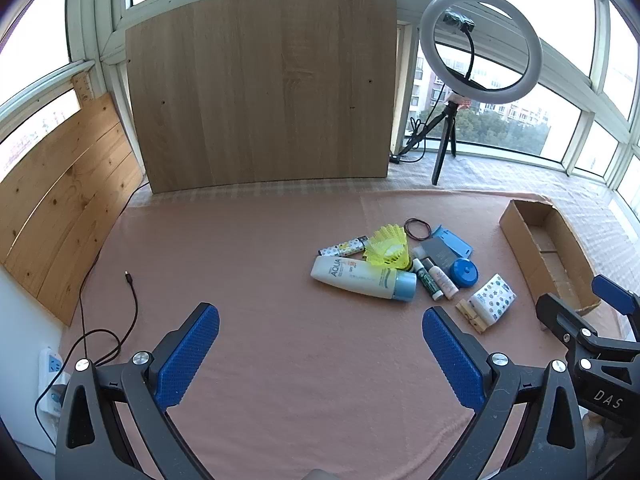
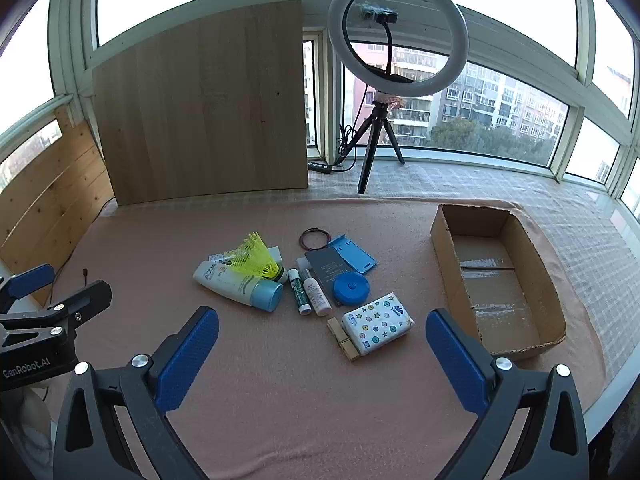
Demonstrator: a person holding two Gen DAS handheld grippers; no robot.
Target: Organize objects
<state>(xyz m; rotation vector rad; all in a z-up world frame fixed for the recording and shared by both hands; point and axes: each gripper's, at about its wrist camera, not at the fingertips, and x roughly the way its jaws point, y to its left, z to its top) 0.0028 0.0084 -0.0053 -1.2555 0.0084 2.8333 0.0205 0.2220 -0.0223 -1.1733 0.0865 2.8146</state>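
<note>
1. Hovering over the pink-covered desk (image 2: pixel 280 400), the left tongs (image 1: pixel 320 344) and the right tongs (image 2: pixel 322 346) both stand spread wide with nothing between their blue pads.
2. One cardboard box (image 2: pixel 496 280) lies open and empty; every other thing sits to its left.
3. One star-printed tissue pack (image 2: pixel 378 322) lies nearest the box, with wooden clothespins (image 2: pixel 343 342) touching its left edge; I cannot tell their number.
4. One round blue tape measure (image 2: pixel 351 288) lies just beyond the pack.
5. Two small tubes (image 2: pixel 310 292), one green and one white, lie side by side left of the tape measure.
6. One white AQUA bottle (image 2: pixel 236 284) with a blue cap lies farther left, with yellow shuttlecocks (image 2: pixel 256 260), stacked, against it.
7. One dark card (image 2: pixel 326 268), one blue holder (image 2: pixel 354 256) and thin hair bands (image 2: pixel 315 238) lie behind the tape measure.
8. One ring light (image 2: pixel 398 32) stands far behind the box.
</note>
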